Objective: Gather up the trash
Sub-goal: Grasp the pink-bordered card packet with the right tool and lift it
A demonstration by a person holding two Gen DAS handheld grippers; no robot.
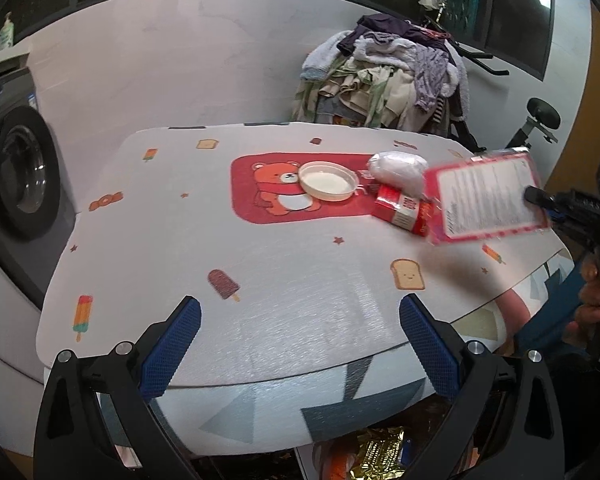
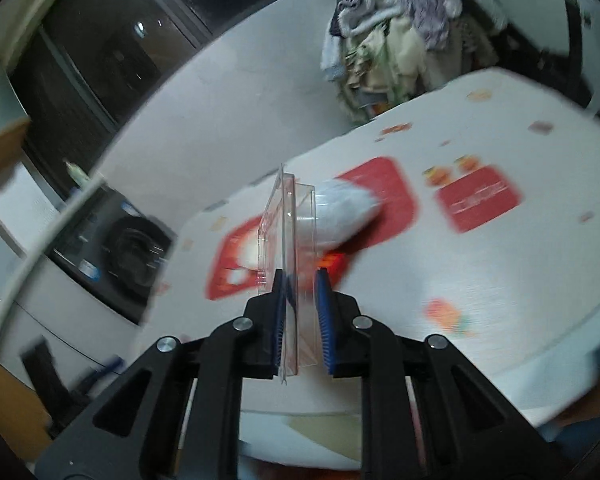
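Left wrist view: low over near table (image 1: 300, 320) edge, facing across. Right wrist view: raised, tilted; shares tabletop.

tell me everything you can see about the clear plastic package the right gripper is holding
The plastic package is a thin, clear, rigid-looking blister pack with a red-bordered white card of small print. The right gripper has its jaws clamped on one edge, holding it lifted above the table, tilted, near the red carton. Nothing else touches it.
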